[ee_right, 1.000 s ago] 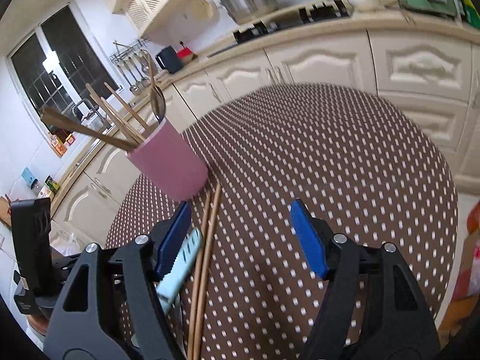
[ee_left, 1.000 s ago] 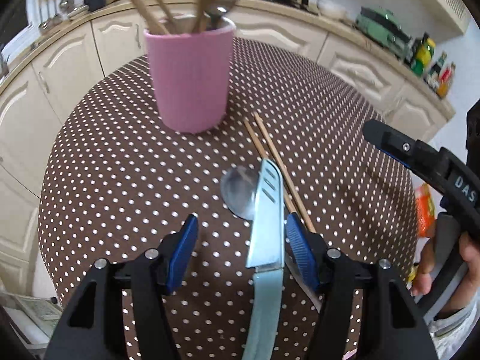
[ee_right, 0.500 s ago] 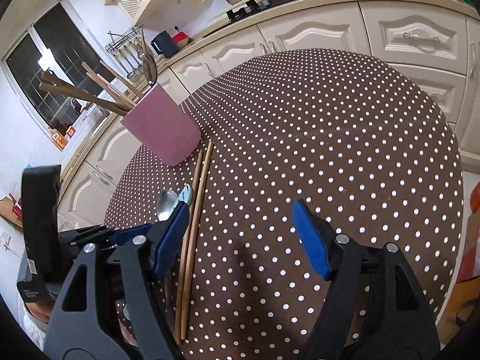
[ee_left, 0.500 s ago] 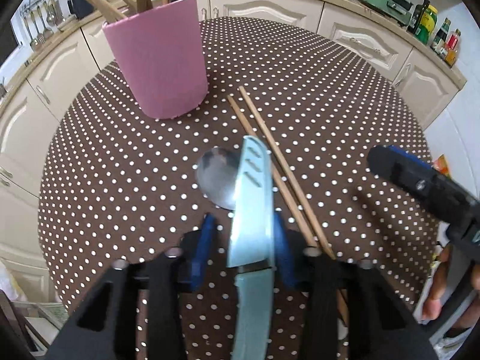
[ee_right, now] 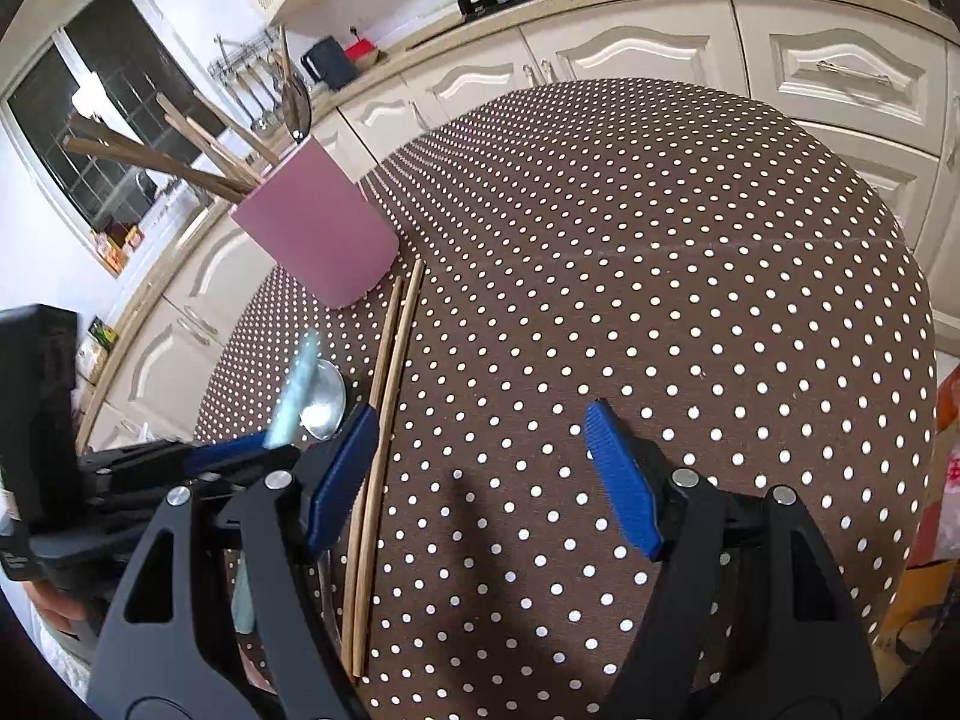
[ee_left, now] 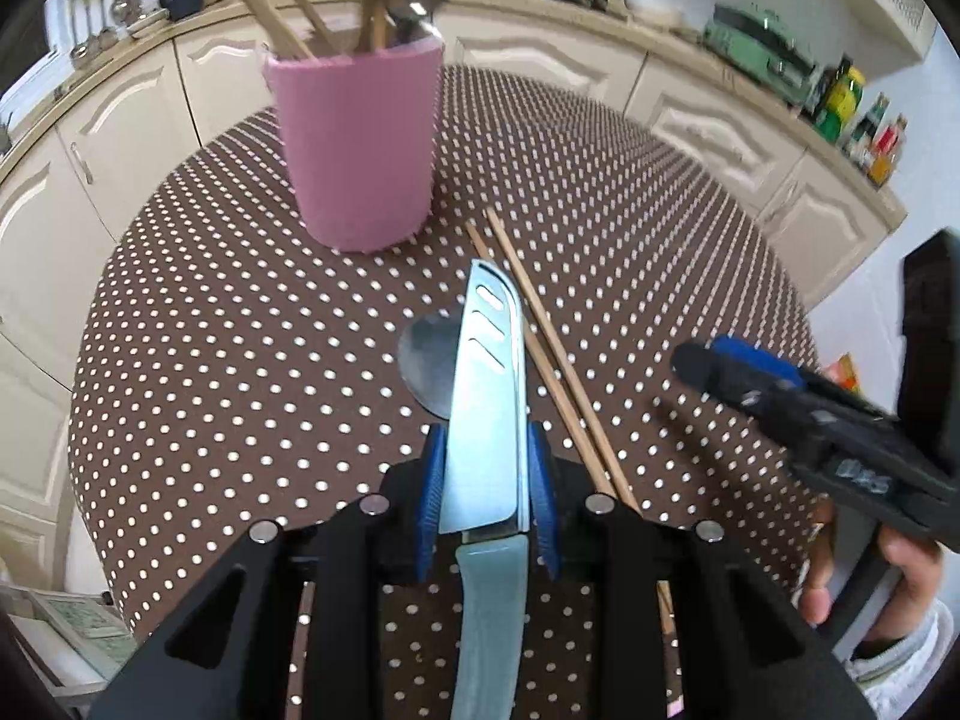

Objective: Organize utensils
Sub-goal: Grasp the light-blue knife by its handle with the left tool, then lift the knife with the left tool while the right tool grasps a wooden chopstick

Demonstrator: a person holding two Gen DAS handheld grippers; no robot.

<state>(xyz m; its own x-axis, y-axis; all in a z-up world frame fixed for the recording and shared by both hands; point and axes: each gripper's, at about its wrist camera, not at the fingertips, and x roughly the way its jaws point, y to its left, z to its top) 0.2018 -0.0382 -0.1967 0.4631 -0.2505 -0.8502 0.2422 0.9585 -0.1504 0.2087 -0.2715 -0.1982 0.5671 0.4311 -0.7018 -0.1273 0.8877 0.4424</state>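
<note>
My left gripper (ee_left: 486, 480) is shut on a pale blue knife (ee_left: 489, 396), its blade pointing away toward a pink utensil holder (ee_left: 357, 144) with wooden utensils and a spoon standing in it. Under the blade lies a metal spoon (ee_left: 423, 360) on the dotted tablecloth. Two wooden chopsticks (ee_left: 552, 372) lie side by side just right of the knife. My right gripper (ee_right: 480, 474) stands open over bare cloth right of the chopsticks (ee_right: 387, 384); its left finger almost touches them. In the right wrist view the knife (ee_right: 297, 387) is a blur above the spoon (ee_right: 324, 399), with the holder (ee_right: 312, 240) beyond.
The round table (ee_right: 660, 240) has a brown cloth with white dots. Cream kitchen cabinets (ee_right: 630, 54) and a counter ring it closely. Bottles (ee_left: 852, 108) stand on the counter at right. A hand (ee_left: 876, 576) holds the right gripper's handle near the table's right edge.
My left gripper closed on the knife, which lay between open fingers a second ago, and lifted it off the cloth. The right gripper stayed open and tipped slightly downward.
</note>
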